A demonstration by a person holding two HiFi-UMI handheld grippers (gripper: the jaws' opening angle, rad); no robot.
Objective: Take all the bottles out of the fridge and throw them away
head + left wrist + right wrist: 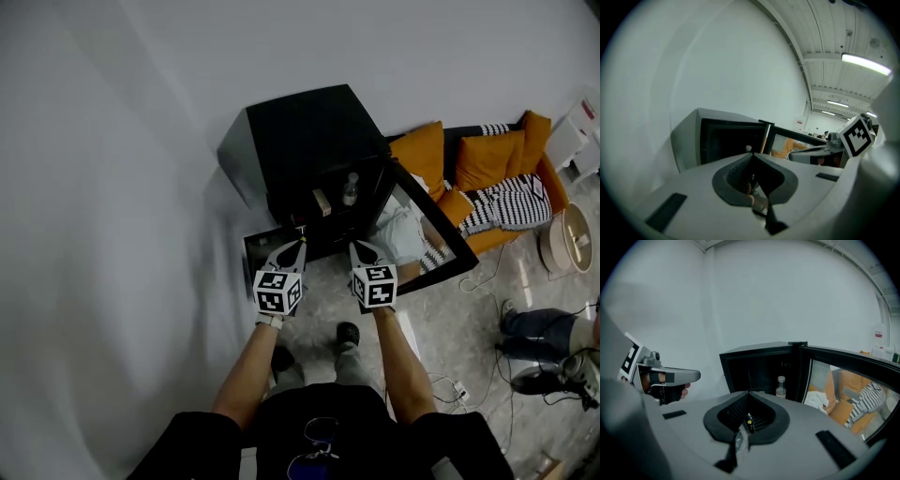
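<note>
The fridge (300,131) interior is dark in the head view. The bottle (350,190) there is tiny, and the tan thing (322,202) beside it is too small to name. At the left gripper view's centre only the bottle's cap (748,148) clears the left gripper (752,155). The right gripper (748,393) hides the bottle's base in its view. A person (539,333) is cut off at the head view's right edge.
</note>
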